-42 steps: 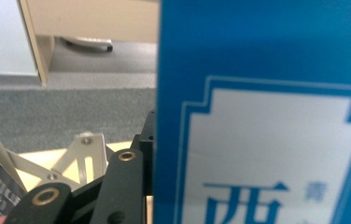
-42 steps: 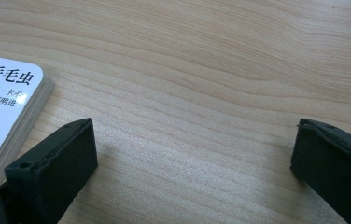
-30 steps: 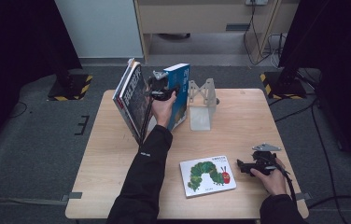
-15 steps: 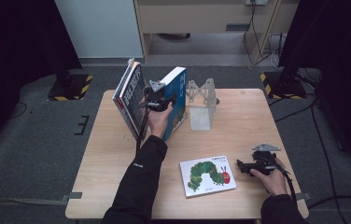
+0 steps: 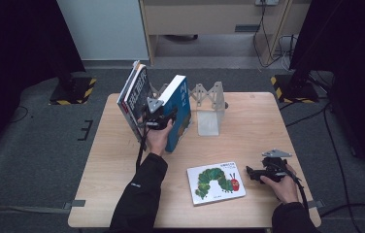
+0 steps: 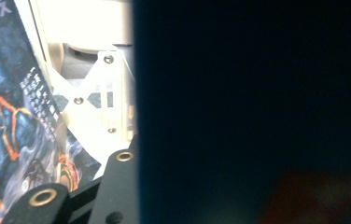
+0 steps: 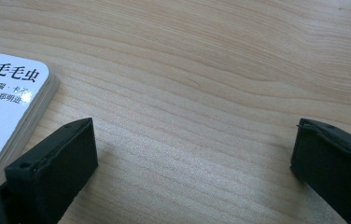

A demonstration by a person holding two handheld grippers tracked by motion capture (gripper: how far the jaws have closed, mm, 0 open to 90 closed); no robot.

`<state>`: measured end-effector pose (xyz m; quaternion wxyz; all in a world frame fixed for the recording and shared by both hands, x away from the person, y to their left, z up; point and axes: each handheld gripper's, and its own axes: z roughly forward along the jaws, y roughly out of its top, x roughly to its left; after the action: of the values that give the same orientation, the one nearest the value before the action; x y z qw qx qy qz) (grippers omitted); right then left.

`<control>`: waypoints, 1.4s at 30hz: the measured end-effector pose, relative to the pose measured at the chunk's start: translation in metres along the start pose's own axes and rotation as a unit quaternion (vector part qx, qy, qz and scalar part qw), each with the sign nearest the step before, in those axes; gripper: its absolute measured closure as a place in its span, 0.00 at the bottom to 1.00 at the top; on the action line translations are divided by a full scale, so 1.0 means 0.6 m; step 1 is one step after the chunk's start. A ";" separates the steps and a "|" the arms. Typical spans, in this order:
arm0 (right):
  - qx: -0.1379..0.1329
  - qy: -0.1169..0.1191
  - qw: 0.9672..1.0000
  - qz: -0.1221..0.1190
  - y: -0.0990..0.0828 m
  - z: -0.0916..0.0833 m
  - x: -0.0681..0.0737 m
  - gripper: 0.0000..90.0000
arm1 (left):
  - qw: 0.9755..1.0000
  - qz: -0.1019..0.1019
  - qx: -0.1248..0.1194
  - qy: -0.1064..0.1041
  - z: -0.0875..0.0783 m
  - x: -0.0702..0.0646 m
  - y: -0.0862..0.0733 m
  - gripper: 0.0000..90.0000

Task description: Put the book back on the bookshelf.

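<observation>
From my seat, the table (image 5: 248, 145) carries a blue book (image 5: 179, 111) standing upright at its eleven o'clock, long axis vertical, beside the leaning books (image 5: 134, 99). My left claw (image 5: 158, 119) pinches that blue book; my right claw (image 5: 256, 173), spread, idles at four o'clock by the caterpillar book (image 5: 214, 182).

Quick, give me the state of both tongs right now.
Left tongs: closed on the blue book, held upright on the table.
Right tongs: open, holding nothing, beside the caterpillar book.
</observation>
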<state>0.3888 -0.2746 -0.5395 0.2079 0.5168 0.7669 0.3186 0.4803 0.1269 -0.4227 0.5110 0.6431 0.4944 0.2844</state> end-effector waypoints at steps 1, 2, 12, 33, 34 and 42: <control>0.000 0.000 1.000 0.000 0.000 0.000 0.000 0.00 | 1.000 0.001 -0.002 0.000 -0.001 0.000 -0.002 0.65; 0.000 0.000 1.000 0.000 0.000 0.000 0.000 0.00 | 1.000 0.002 -0.004 -0.001 -0.002 0.000 -0.003 0.65; 0.000 0.000 1.000 -0.001 0.000 0.000 0.000 0.00 | 0.999 0.009 -0.019 -0.033 -0.014 -0.010 -0.018 0.61; 0.000 0.005 1.000 -0.009 0.001 0.001 0.001 0.01 | 1.000 0.004 -0.023 0.000 0.010 -0.025 -0.021 0.64; -0.001 0.006 1.000 -0.011 0.001 0.001 0.001 0.00 | 1.000 0.003 -0.023 0.001 0.013 -0.026 -0.020 0.64; -0.001 0.006 1.000 -0.011 0.001 0.001 0.001 0.01 | 1.000 0.000 -0.024 0.011 0.035 -0.034 -0.014 0.63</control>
<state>0.3897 -0.2737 -0.5396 0.2071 0.5060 0.7737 0.3202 0.4889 0.1001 -0.4345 0.5205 0.6274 0.4936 0.3029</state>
